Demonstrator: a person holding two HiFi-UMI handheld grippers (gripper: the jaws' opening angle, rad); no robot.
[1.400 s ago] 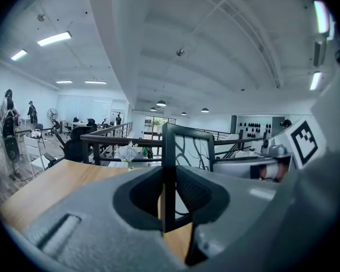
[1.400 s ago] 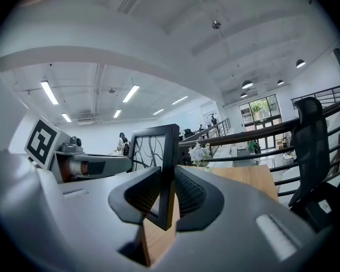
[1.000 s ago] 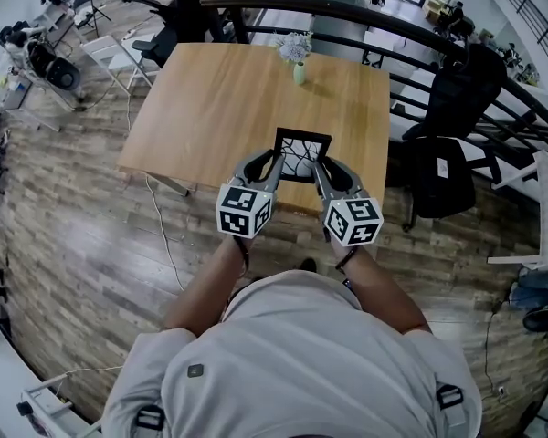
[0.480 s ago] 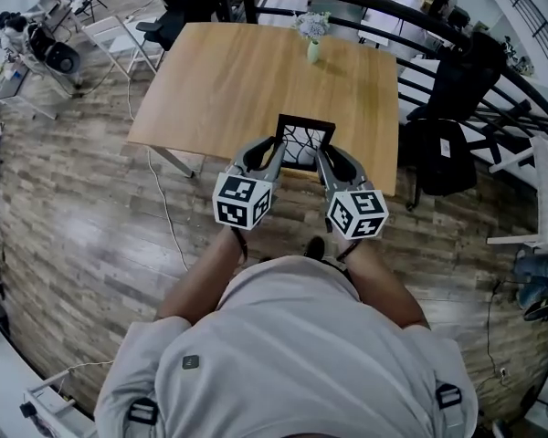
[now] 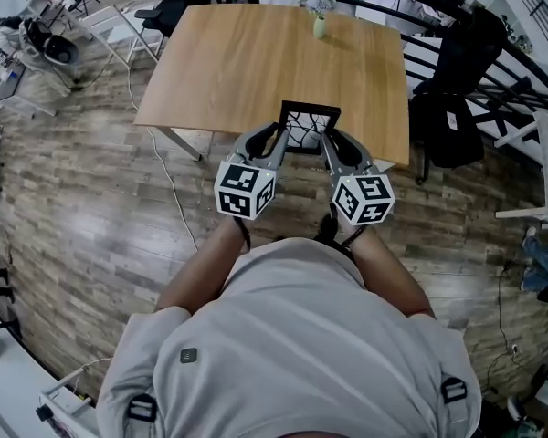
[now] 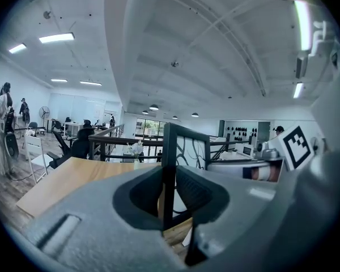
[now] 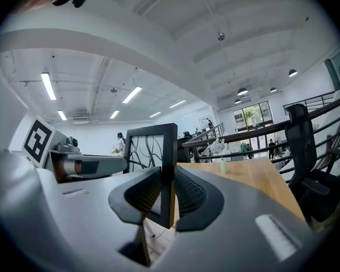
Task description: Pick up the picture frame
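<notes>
The black picture frame (image 5: 309, 128), with a white picture of dark curved lines, is held upright in the air over the near edge of the wooden table (image 5: 247, 62). My left gripper (image 5: 280, 140) is shut on the frame's left side bar (image 6: 169, 152), and its pads press it from both sides. At the frame's right side bar (image 7: 169, 152) my right gripper (image 5: 326, 142) is shut in the same way. The left gripper view has the left gripper (image 6: 169, 190) low in the middle, and the right gripper (image 7: 168, 192) sits likewise in its own view.
A small green vase with flowers (image 5: 320, 24) stands at the table's far edge. A black office chair (image 5: 452, 117) and a dark railing (image 5: 438, 57) are at the right. A white folding chair (image 5: 119, 33) is at the far left. A cable (image 5: 169, 199) lies on the wood floor.
Both grippers and the frame have drawn back from the table toward the person. The table has slid up and away in the head view. The grip on the frame is unchanged.
</notes>
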